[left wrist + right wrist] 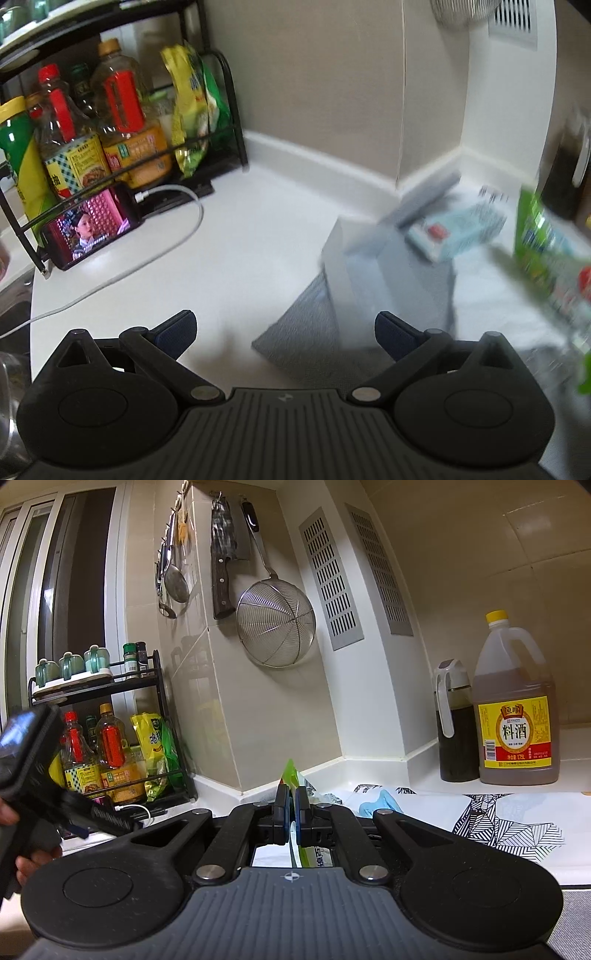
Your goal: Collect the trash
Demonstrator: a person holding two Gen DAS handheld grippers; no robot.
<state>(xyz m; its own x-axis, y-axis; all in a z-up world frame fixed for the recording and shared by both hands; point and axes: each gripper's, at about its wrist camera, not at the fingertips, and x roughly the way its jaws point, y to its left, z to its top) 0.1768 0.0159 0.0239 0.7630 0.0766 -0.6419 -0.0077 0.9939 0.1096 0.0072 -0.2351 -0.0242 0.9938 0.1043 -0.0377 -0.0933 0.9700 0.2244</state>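
Pinching a green wrapper [291,775] between its closed pads, the right claw [291,808] has one piece of trash held above the tabletop [576,853]; the grip looks thin, on the packet's edge only, so I judge it should travel slowly and level to keep the packet from slipping out. The left claw [286,332] is spread wide with nothing between its pads, low over the white tabletop [236,236] and facing a grey bag or box [369,280] that stands with its mouth open. That is probably where the trash goes, though blur keeps me from being sure. A good way to finish the step would be for the left claw to steady the grey rim while the right brings the wrapper over the opening before letting go.

The left view alone shows the grey container, a pale blue carton [458,232] blurred beside it, the green packet [543,251] at the right edge, and a phone [92,229] playing video against the bottle rack [229,110]. The right view alone shows the closed pads on the wrapper, the wall with a strainer [275,624] and cleaver [221,565], a cooking wine jug [517,709], and a blue crumpled item [380,801] on the patterned mat [506,823], perhaps more trash.
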